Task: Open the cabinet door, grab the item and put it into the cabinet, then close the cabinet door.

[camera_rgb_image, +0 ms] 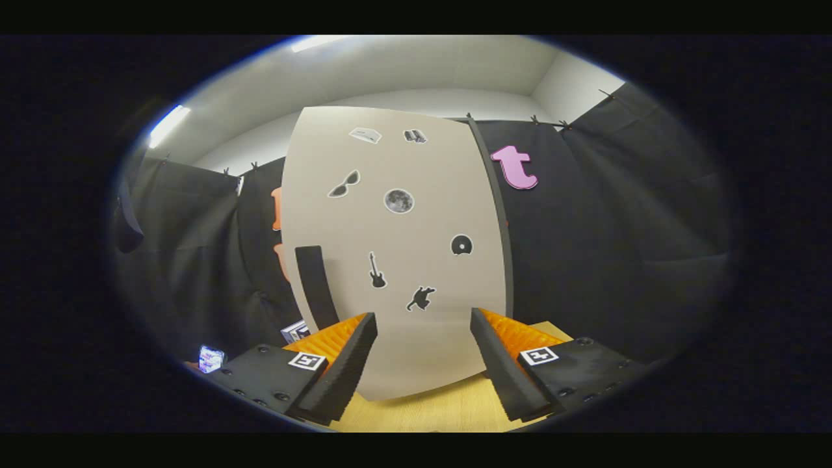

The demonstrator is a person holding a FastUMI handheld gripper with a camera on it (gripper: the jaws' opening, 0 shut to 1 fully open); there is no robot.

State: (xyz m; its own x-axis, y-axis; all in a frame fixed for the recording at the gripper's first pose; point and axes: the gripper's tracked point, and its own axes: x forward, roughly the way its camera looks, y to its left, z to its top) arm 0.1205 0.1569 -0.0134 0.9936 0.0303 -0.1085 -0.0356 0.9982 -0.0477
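A tall beige cabinet [396,253] stands on the wooden table [442,409] straight ahead of my fingers. Its door is closed and carries several black stickers. A dark vertical handle [316,286] sits near the door's left edge, just above and beyond my left finger. My gripper [422,364] is open, its fingers spread wide with nothing between them, close to the door's lower part. A small box with a printed label [296,331] peeks out left of the cabinet, beside the left finger. Another small shiny item [211,358] lies farther left.
Black cloth walls surround the cabinet on both sides. A dark edge strip [497,221] runs down the cabinet's right side. The table surface shows under the fingers and to the right of the cabinet.
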